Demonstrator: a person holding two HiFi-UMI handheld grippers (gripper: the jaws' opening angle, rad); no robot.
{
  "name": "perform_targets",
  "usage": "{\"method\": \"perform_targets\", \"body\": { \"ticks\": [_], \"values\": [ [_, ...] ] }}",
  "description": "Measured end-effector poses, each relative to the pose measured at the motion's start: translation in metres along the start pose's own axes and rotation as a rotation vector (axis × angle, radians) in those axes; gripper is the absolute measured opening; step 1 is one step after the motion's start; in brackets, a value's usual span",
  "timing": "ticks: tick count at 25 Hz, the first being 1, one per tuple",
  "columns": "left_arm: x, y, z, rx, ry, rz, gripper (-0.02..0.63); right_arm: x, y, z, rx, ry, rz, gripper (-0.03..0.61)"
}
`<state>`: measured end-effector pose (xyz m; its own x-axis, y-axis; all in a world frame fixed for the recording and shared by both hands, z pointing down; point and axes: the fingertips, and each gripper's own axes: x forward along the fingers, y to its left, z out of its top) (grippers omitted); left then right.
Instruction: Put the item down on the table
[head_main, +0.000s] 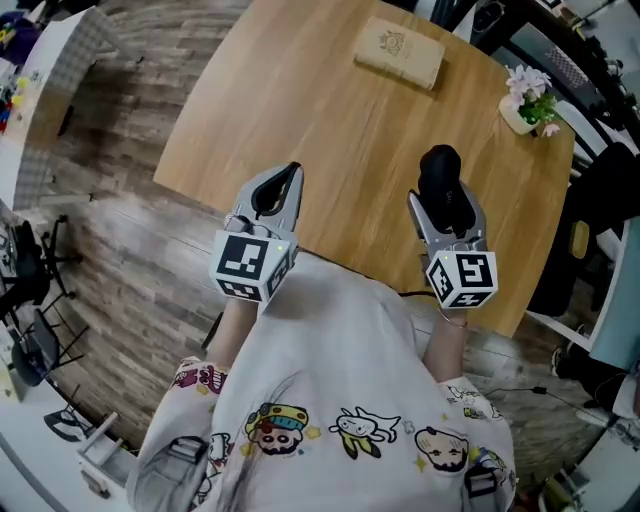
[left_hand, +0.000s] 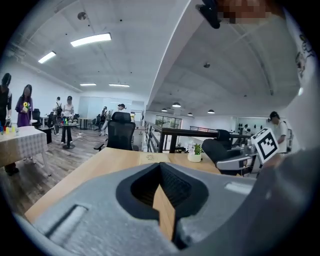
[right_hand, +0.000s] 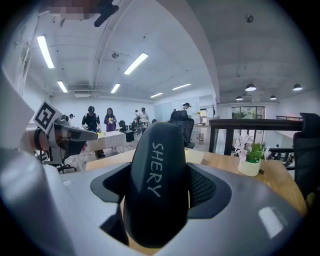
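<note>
A black oblong item (head_main: 441, 176) with "SHERY" printed in white on it (right_hand: 154, 182) stands between the jaws of my right gripper (head_main: 446, 200), which is shut on it. The item sticks out past the fingertips over the near right part of the wooden table (head_main: 330, 130); whether it touches the wood I cannot tell. My left gripper (head_main: 288, 178) hovers over the table's near left edge. Its jaws are shut with nothing between them; only a thin strip of tabletop shows through in the left gripper view (left_hand: 163, 200).
A tan flat box (head_main: 400, 53) lies at the table's far side. A small white pot of flowers (head_main: 528, 104) stands at the far right edge. A black chair (head_main: 595, 225) is to the table's right. Wooden floor lies to the left.
</note>
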<state>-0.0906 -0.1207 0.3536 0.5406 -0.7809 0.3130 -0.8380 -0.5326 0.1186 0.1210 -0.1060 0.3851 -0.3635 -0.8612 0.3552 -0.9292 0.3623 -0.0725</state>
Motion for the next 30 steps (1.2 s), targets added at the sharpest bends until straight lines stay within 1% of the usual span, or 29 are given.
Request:
{"method": "perform_targets", "body": {
  "ticks": [6,11,18,21,25,30],
  "values": [
    [0.043,0.000,0.016,0.034,0.021,-0.150,-0.002,0.003,-0.014,0.003,0.044,0.008,-0.126,0.353],
    [0.074,-0.009,0.016,0.057,0.053,-0.269,-0.002,0.003,-0.022,0.004,0.058,0.017,-0.211,0.353],
    [0.100,-0.019,0.013,0.081,0.090,-0.388,-0.002,-0.002,-0.034,-0.002,0.092,0.039,-0.309,0.353],
    [0.106,-0.025,0.013,0.089,0.097,-0.423,-0.002,-0.004,-0.038,-0.002,0.097,0.039,-0.338,0.353],
    [0.111,-0.033,0.011,0.093,0.100,-0.447,-0.002,-0.007,-0.041,-0.003,0.096,0.044,-0.355,0.353],
    [0.113,-0.040,0.010,0.093,0.099,-0.453,-0.002,-0.011,-0.042,-0.008,0.096,0.051,-0.359,0.353]
  ]
}}
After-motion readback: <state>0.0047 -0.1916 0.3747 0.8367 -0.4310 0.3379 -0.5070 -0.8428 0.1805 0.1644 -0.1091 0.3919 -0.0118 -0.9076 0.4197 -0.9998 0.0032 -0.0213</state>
